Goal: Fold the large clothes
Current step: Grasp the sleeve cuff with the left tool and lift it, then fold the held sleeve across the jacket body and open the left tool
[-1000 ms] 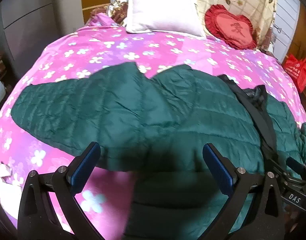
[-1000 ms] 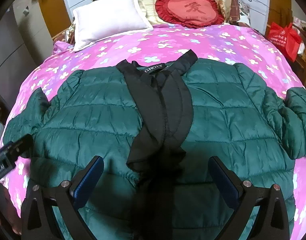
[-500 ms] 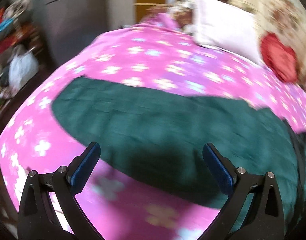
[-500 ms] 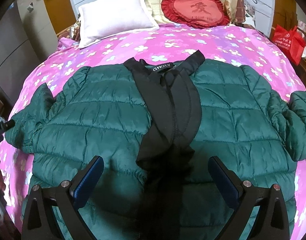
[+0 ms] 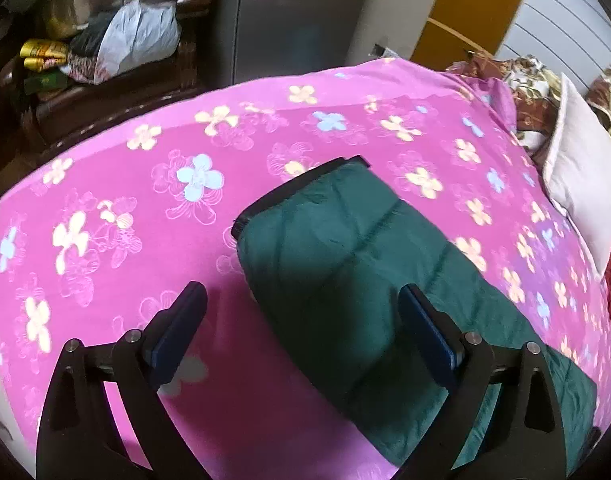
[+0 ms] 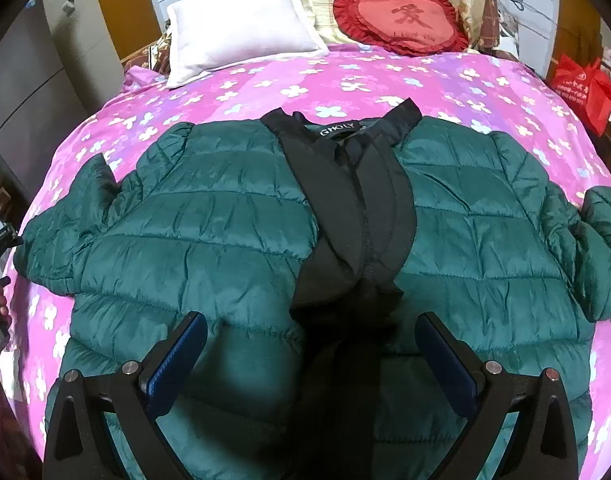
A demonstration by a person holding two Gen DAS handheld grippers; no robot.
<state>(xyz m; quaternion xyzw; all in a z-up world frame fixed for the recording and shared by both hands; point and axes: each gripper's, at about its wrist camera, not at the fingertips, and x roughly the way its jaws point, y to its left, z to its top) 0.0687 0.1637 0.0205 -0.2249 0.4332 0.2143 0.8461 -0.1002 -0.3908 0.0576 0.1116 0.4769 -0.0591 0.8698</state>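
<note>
A dark green quilted jacket (image 6: 209,220) lies spread front-up on the pink flowered bed cover (image 6: 385,76), its black lining strip (image 6: 357,208) running down the middle. My right gripper (image 6: 311,320) hovers open over the jacket's lower middle, with nothing gripped. In the left wrist view, the jacket's sleeve (image 5: 337,240) stretches toward the bed's edge and ends in a black cuff (image 5: 297,184). My left gripper (image 5: 301,292) hangs over that sleeve near the cuff. Its jaws are closing but still wide, and the sleeve lies below and between them, untouched by the pads.
A white pillow (image 6: 241,24) and a red heart cushion (image 6: 401,16) lie at the head of the bed. A red bag (image 6: 581,88) stands off the right side. Past the bed's left edge is a dark cabinet with plastic bags (image 5: 137,36) on it.
The left gripper has swung left from the jacket's body out along the sleeve to its cuff and rolled. The right gripper has stayed over the jacket's middle.
</note>
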